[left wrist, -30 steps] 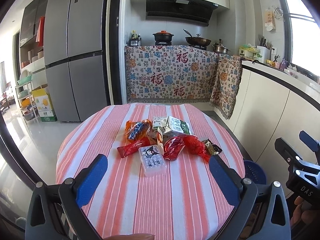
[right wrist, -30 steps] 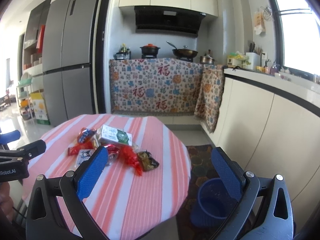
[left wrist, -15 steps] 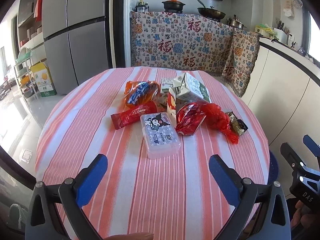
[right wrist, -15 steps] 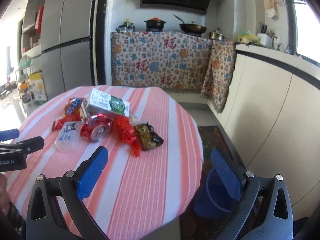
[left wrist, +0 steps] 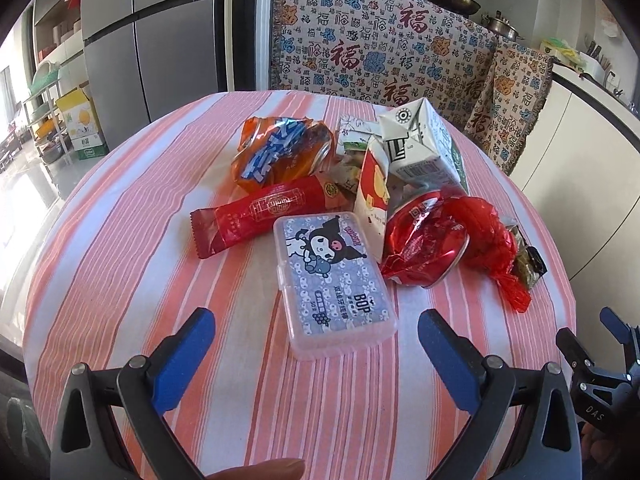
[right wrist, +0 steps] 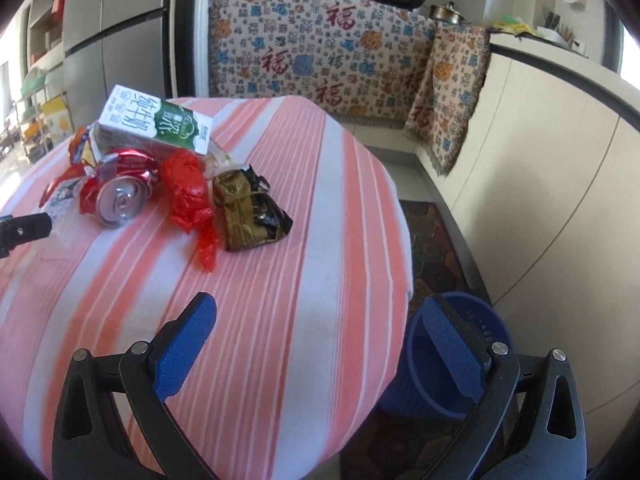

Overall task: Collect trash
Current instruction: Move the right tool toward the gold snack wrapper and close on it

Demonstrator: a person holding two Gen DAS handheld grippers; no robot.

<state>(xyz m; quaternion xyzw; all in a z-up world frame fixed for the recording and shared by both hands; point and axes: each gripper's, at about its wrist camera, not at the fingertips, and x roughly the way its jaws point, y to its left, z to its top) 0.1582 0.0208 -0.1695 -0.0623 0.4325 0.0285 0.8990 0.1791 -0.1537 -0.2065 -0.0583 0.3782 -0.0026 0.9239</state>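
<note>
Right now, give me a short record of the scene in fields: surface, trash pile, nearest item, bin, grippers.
surface: round table with striped cloth
trash pile: milk carton, crushed can, red wrapper, orange bag
nearest item: clear plastic box, ahead of left gripper
bin: blue bin, on floor beside table
grippers: left open, right gripper open, both empty

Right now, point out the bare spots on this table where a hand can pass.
Bare striped cloth lies between the right gripper and the brown wrapper, and left of the red bar wrapper. The left gripper faces the plastic case. Crowded: crushed can, milk carton, orange bag.
</note>
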